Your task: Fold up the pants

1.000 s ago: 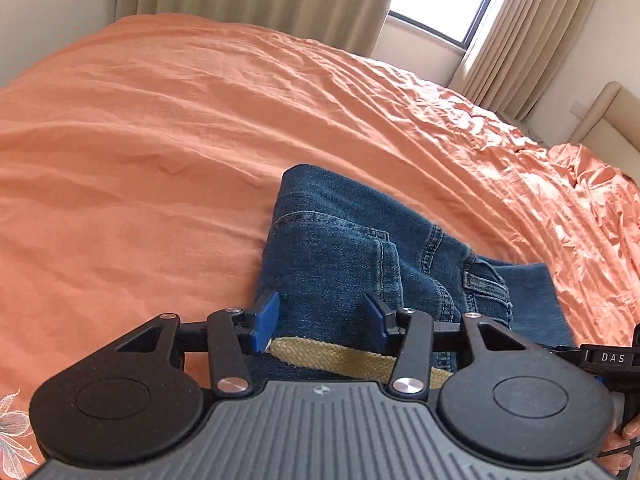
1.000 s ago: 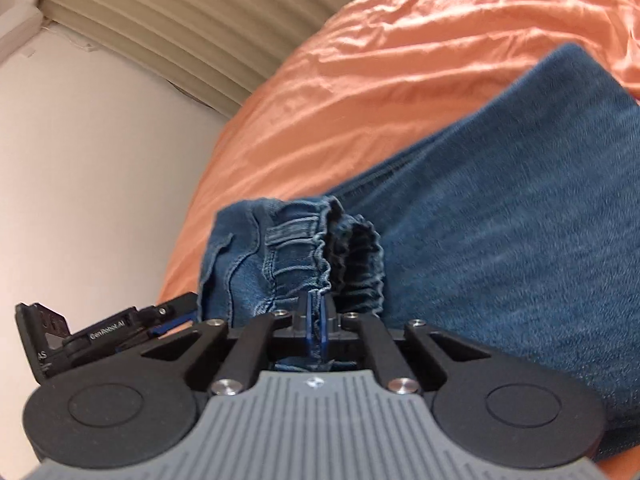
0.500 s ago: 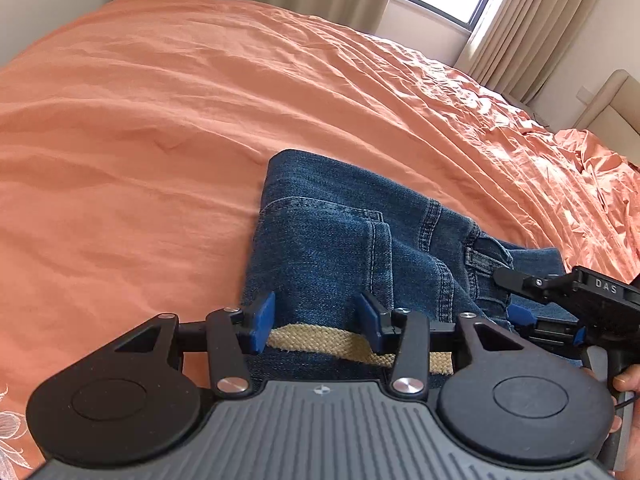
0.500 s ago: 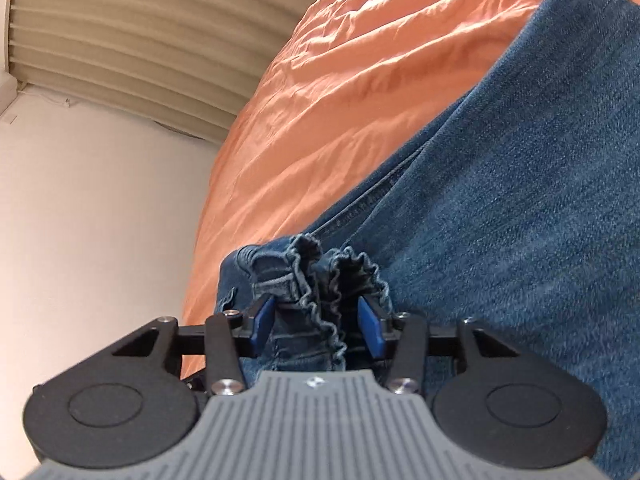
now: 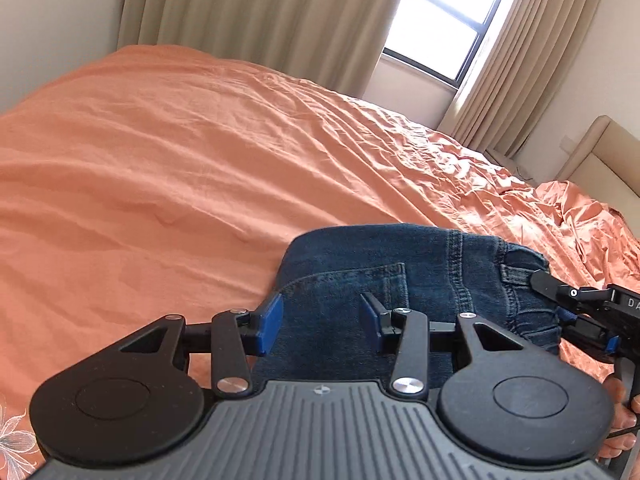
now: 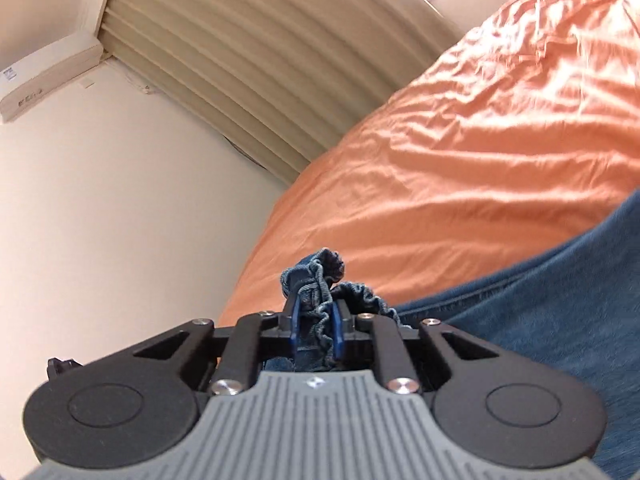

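Observation:
Dark blue denim pants (image 5: 384,264) lie folded on an orange bed sheet (image 5: 180,168). My left gripper (image 5: 320,320) is open just above the near edge of the pants, holding nothing. My right gripper (image 6: 316,328) is shut on the gathered elastic waistband (image 6: 320,280) of the pants, with cloth bunched between its blue pads. The rest of the pants (image 6: 540,304) spreads to the right in the right wrist view. The right gripper also shows at the right edge of the left wrist view (image 5: 580,312), at the belt-loop side of the pants.
The orange sheet (image 6: 480,140) covers a wide bed. Beige curtains (image 5: 260,12) and a window (image 5: 436,24) stand behind it. A beige headboard (image 5: 600,152) is at the far right. A cream wall (image 6: 120,200) is to the left in the right wrist view.
My right gripper opened, then shut again on the bunched waistband and lifted. My left gripper stayed open and tilted up; the tan inner waistband strip no longer shows.

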A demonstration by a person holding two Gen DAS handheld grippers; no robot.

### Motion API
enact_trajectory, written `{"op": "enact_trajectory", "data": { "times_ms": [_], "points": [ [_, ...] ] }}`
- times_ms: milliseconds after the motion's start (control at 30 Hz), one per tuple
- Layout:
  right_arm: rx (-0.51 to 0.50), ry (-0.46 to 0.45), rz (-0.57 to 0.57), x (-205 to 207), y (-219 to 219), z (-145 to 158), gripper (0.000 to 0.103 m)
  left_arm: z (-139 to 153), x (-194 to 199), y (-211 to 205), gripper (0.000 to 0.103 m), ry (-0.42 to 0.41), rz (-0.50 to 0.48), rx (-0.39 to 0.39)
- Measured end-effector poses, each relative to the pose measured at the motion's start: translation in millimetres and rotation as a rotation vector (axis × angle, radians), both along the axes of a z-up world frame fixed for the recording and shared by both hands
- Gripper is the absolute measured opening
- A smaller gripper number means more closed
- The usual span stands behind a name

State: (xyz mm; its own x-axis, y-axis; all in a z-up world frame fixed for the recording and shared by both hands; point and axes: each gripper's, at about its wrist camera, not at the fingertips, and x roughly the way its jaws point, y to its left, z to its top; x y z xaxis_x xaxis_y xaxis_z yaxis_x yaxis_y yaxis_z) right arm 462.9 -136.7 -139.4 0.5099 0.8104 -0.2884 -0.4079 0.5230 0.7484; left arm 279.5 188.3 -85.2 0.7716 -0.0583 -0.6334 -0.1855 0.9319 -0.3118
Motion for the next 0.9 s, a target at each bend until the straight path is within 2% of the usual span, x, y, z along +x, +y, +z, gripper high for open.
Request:
{"op": "enact_trajectory", "data": {
  "times_ms": [100,167,267,333,433,500,600,667,733,833,900],
  "points": [
    [-0.082,-0.02,-0.084,-0.3,-33.7,11.1,0.012,4.2,6.2,-14.4,0.05,-0.001,-0.025,0.006],
    [-0.157,-0.002,-0.135,7.5,-51.0,4.0,0.012,2.4,10.9,-27.4,0.05,0.004,-0.052,0.011],
    [-0.297,0.111,-0.22,12.5,-82.2,-33.0,0.012,-4.7,16.7,-46.6,0.05,0.032,-0.09,0.022],
    [-0.351,0.156,-0.229,13.4,-91.3,-57.4,0.011,-10.6,19.7,-59.5,0.05,0.056,-0.114,0.045],
    [-0.349,0.148,-0.237,11.9,-93.0,-59.9,0.011,-15.6,22.7,-72.9,0.05,0.081,-0.143,0.084],
    [-0.317,0.088,-0.239,7.9,-87.7,-46.3,0.01,-17.4,23.7,-76.5,0.05,0.087,-0.15,0.104],
    [-0.215,-0.008,-0.256,1.5,-96.8,-24.0,0.008,-18.0,22.6,-76.4,0.05,0.081,-0.145,0.101],
    [-0.225,-0.037,-0.324,5.3,-102.1,-13.6,0.008,-19.2,24.1,-75.7,0.05,0.084,-0.143,0.095],
    [-0.289,-0.022,-0.356,11.9,-108.0,-18.3,0.008,-22.0,27.8,-75.9,0.05,0.093,-0.144,0.089],
    [-0.326,0.094,-0.373,27.9,-114.4,-50.4,0.007,-27.0,31.8,-77.8,0.048,0.103,-0.15,0.077],
    [-0.346,0.131,-0.387,34.0,-114.9,-64.2,0.006,-29.7,33.8,-80.0,0.048,0.107,-0.158,0.073]
  ]
}}
